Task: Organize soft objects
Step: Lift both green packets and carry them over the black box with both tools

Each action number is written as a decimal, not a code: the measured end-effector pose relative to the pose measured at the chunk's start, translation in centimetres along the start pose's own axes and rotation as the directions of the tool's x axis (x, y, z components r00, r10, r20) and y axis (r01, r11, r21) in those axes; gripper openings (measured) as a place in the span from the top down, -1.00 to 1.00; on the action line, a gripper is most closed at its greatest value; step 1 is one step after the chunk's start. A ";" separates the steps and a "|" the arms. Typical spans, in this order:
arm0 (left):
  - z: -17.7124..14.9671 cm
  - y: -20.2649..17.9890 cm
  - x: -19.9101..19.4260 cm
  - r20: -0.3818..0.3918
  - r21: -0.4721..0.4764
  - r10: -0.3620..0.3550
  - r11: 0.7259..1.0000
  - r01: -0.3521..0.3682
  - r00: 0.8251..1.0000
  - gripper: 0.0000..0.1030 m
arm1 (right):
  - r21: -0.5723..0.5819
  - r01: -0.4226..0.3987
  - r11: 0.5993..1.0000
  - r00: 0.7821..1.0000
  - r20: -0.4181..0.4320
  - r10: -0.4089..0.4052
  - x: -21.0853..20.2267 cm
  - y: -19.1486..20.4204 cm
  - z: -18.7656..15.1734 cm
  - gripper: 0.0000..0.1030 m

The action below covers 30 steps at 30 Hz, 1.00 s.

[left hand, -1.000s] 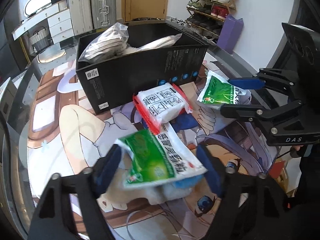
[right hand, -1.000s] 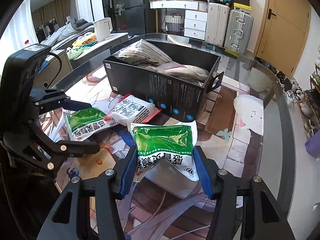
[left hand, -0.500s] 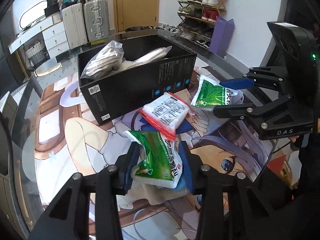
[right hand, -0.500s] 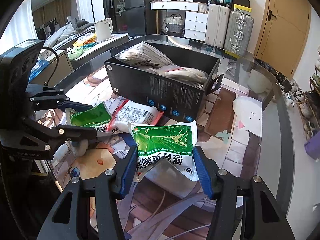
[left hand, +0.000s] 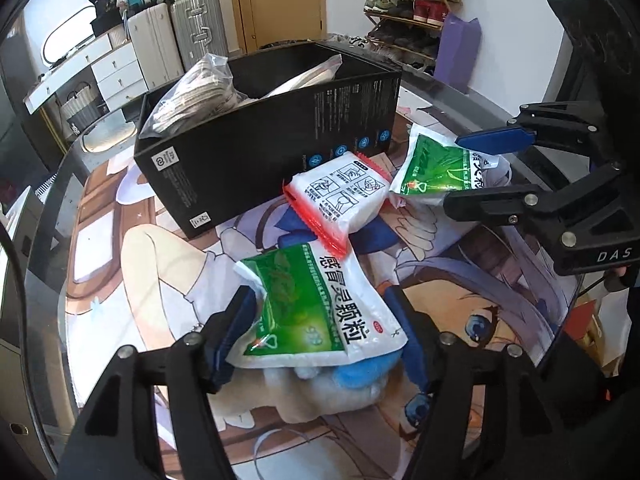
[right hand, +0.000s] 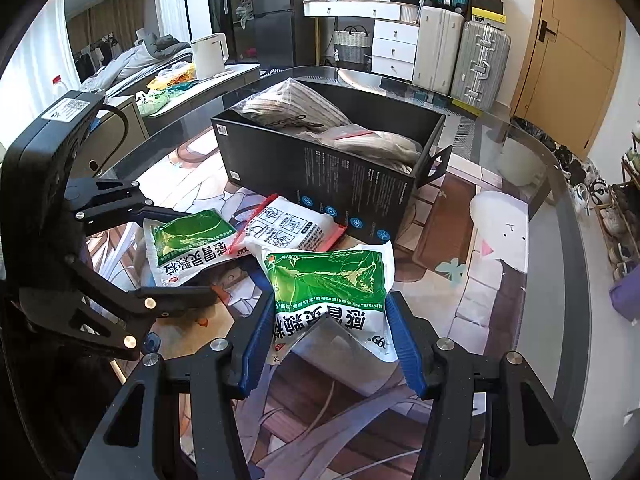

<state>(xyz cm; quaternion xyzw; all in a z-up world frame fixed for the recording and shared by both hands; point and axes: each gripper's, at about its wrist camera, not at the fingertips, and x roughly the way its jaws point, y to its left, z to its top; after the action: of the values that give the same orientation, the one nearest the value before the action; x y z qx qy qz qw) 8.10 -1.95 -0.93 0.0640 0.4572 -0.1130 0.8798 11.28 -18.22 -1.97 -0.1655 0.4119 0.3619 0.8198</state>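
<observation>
My left gripper (left hand: 320, 320) has one green medicine packet (left hand: 316, 300) lying flat between its jaws, which are opening; the pads no longer squeeze it. The packet rests on a white and blue plush lump (left hand: 352, 376). My right gripper (right hand: 332, 336) is shut on a second green packet (right hand: 332, 280), whose lower edge is creased between the pads. A white packet with red edges (left hand: 344, 196) lies between the two, against the black box (left hand: 260, 148). Clear bags of grey cloth (left hand: 192, 92) fill the box.
The glass table (right hand: 552, 208) carries a printed cartoon mat. The black box (right hand: 340, 176) stands just behind the packets. Off the table are suitcases (right hand: 480, 64), a white drawer unit, a shoe rack (left hand: 404, 8) and a purple bag.
The left jaws closed and squeezed the green packet narrow, then opened wide again, and the packet has flattened out. The right gripper and its packet have not moved.
</observation>
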 end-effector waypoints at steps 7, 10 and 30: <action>0.0 0.0 -1.3 0.039 0.017 -0.032 0.999 0.032 0.999 0.15 | -0.004 0.002 1.000 1.000 0.001 -0.002 0.1 -0.1 0.0 -0.09; 0.0 0.1 -1.7 0.043 0.029 -0.034 0.999 0.032 0.999 0.21 | -0.008 0.001 1.000 1.000 0.001 -0.001 0.1 -0.1 -0.1 -0.09; -0.8 2.5 -5.9 0.127 -0.032 -0.085 0.995 0.089 0.988 0.26 | -0.023 0.000 1.000 1.000 0.031 0.001 -1.4 0.6 0.0 -0.10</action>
<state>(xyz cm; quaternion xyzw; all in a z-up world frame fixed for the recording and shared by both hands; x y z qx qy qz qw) 4.82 1.51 3.42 0.0201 0.4055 -0.1465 0.9021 10.24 -18.42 -0.83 -0.1693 0.3948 0.3695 0.8240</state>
